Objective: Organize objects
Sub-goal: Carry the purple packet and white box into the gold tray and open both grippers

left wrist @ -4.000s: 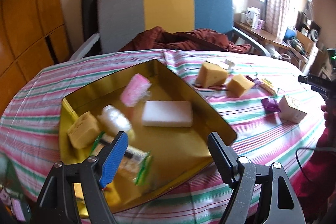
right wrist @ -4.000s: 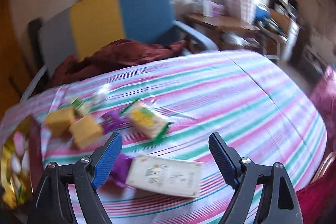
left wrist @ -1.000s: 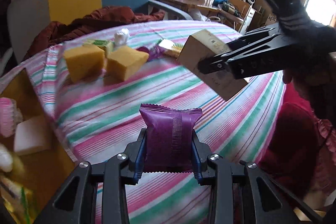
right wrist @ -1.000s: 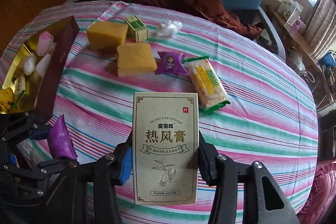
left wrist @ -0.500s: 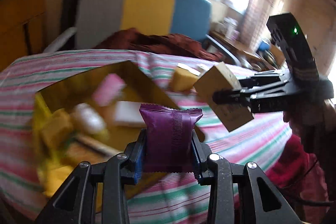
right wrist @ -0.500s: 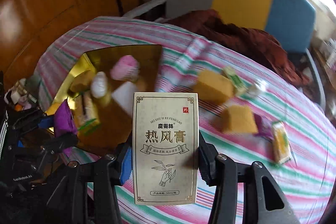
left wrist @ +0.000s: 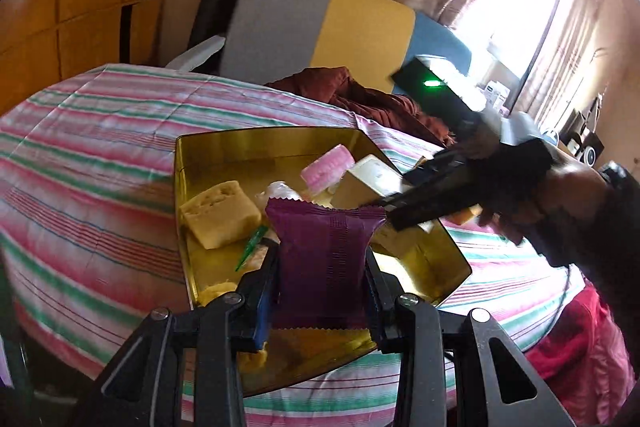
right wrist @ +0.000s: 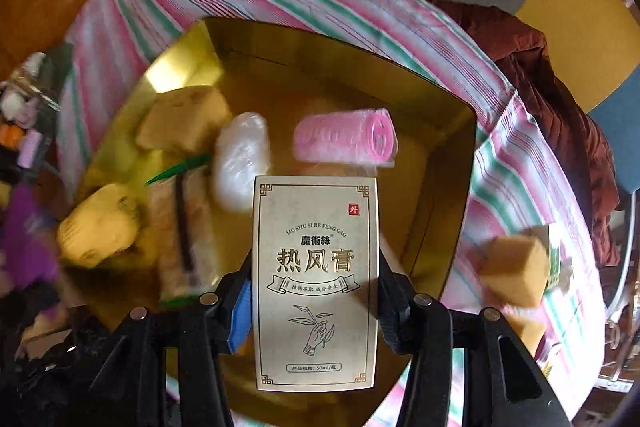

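Gold tray (right wrist: 448, 131) is sitting beneath both our grippers: the left gripper (left wrist: 322, 283) is clamping a purple packet (left wrist: 324, 263) above it, the right gripper (right wrist: 316, 291) a beige carton (right wrist: 316, 279).

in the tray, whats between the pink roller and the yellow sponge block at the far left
A white plastic-wrapped bundle lies between the pink roller and the yellow sponge block, seen in the right wrist view.

Purple packet (left wrist: 324, 259), gold tray (left wrist: 208, 147), perhaps beige box (right wrist: 316, 279).
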